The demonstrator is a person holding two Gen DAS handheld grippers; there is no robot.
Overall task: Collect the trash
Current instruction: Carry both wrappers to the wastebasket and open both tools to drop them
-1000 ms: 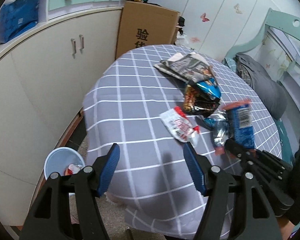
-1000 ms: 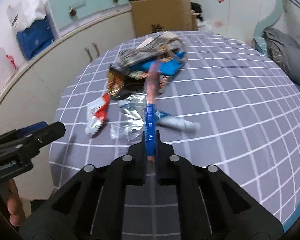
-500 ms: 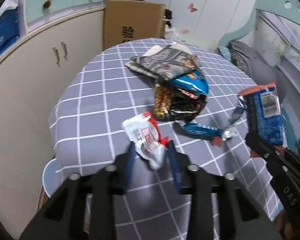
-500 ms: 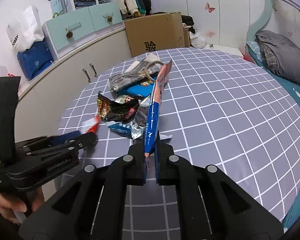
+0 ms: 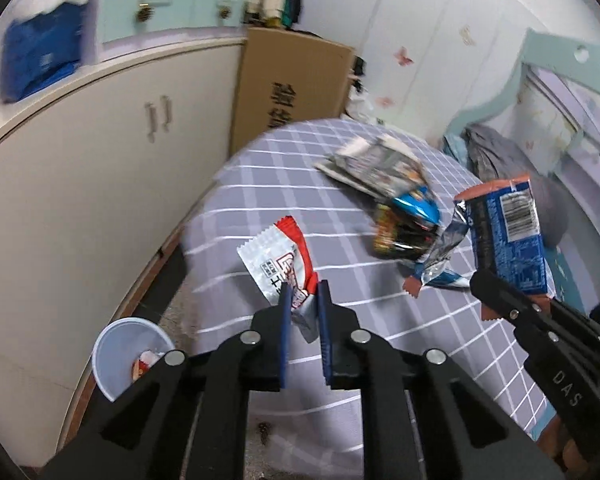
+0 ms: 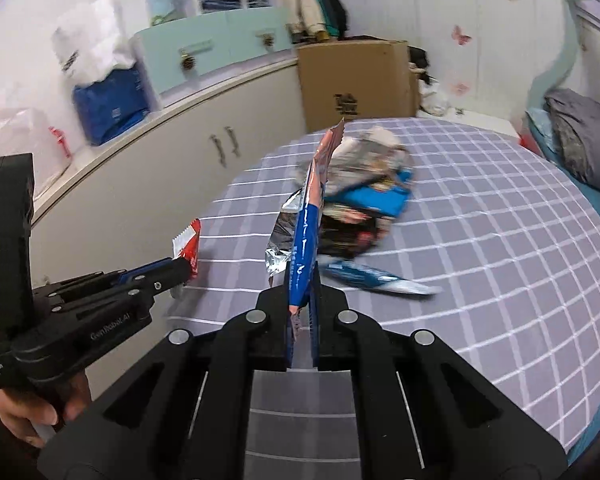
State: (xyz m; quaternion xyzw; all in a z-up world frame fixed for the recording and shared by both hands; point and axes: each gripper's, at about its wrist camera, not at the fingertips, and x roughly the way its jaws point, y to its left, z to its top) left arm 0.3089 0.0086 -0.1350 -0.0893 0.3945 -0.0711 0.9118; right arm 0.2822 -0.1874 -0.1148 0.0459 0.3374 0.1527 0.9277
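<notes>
A red and white wrapper (image 5: pixel 272 256) hangs above the near edge of the checked round table (image 5: pixel 260 184). My left gripper (image 5: pixel 302 290) is closing its jaws on the wrapper's lower end, and the pads press on it. From the right wrist view the same wrapper (image 6: pixel 188 242) sticks up from the left gripper (image 6: pixel 184 270). My right gripper (image 6: pixel 304 276) is shut on a blue wrapper with pink ends (image 6: pixel 306 232), held upright off the table; the left wrist view shows it (image 5: pixel 508 236) at the right. A pile of several wrappers (image 6: pixel 364 196) and a blue-silver one (image 6: pixel 376 278) lie on the table.
A pale bin (image 5: pixel 120 344) with some trash in it stands on the floor at the lower left, between the table and a cream cabinet (image 5: pixel 100 152). A cardboard box (image 5: pixel 292 84) stands behind the table. A bed with a grey blanket (image 6: pixel 580 136) is to the right.
The left gripper's jaws went from wide open to pinching the red and white wrapper and raised it off the table. The right gripper rose with the blue wrapper in it.
</notes>
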